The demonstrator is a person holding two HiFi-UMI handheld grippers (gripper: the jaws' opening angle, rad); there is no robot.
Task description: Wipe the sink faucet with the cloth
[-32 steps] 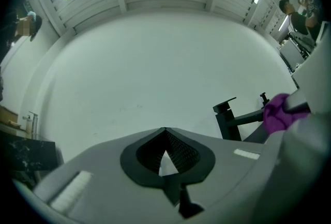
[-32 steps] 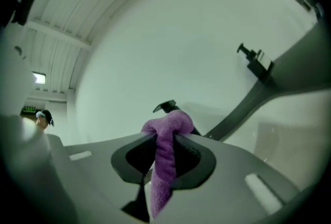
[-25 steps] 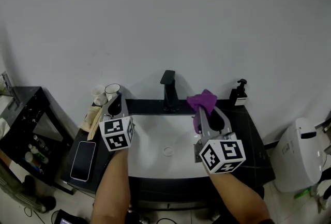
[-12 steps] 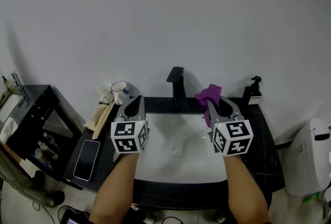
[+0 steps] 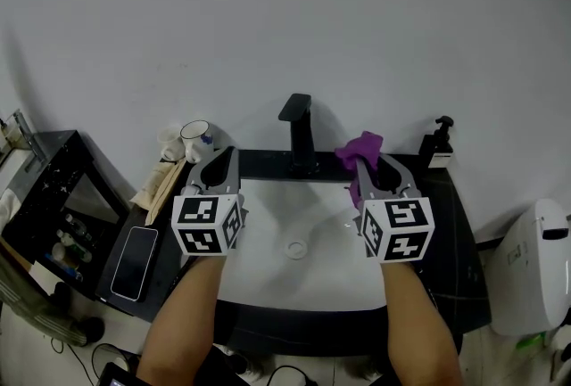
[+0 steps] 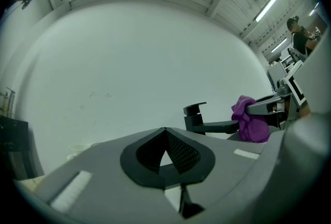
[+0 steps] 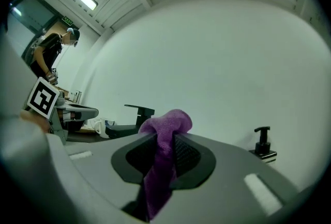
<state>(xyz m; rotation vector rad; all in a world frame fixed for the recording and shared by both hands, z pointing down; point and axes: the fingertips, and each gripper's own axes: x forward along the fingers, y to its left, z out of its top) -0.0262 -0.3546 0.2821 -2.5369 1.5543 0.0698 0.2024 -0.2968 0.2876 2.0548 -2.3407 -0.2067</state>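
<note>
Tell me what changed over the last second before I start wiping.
The right gripper has come up level with the left gripper in the head view; the camera shifted too. Nothing was taken or released: the crumpled purple cloth stays clamped in the right gripper, right of the black square faucet and apart from it. The left gripper stays shut and empty.

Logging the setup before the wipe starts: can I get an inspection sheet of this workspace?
Surface: black counter around a white basin.
Job's things: black faucet behind the basin; purple cloth held beside it, apart.
Clutter: mug and phone at left; soap dispenser at right.
Grippers: left gripper jaws together, empty; right gripper jaws shut on the cloth.
Cables: nothing seen on the counter.
Surroundings: white wall; black shelf left; white fixture right.
</note>
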